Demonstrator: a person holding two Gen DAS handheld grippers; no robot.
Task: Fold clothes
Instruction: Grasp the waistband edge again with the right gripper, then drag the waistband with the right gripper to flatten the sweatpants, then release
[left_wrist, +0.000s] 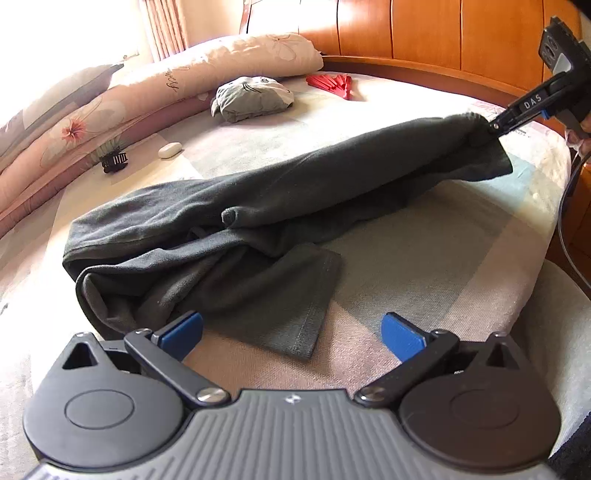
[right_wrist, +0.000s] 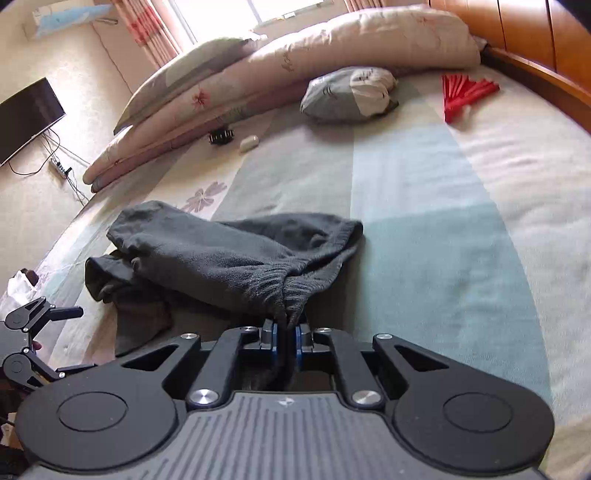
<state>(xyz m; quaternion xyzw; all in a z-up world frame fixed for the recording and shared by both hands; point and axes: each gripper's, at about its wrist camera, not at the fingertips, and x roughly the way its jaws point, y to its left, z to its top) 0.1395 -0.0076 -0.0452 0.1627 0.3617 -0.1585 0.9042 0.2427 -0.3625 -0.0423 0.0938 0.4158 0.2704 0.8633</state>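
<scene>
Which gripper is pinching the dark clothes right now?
The right gripper. Its blue pads are shut on the gathered end of the dark garment, lifting it. The left gripper is wide open, holding nothing.

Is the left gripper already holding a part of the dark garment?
No, the left gripper is open, its blue pads spread apart over the bed sheet, and the dark garment lies beyond them.

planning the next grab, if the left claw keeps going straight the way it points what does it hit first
Most likely the dark grey garment: its flat hemmed end lies on the bed just ahead of the open left claw. Depth is unclear, so it might brush the sheet first.
</scene>
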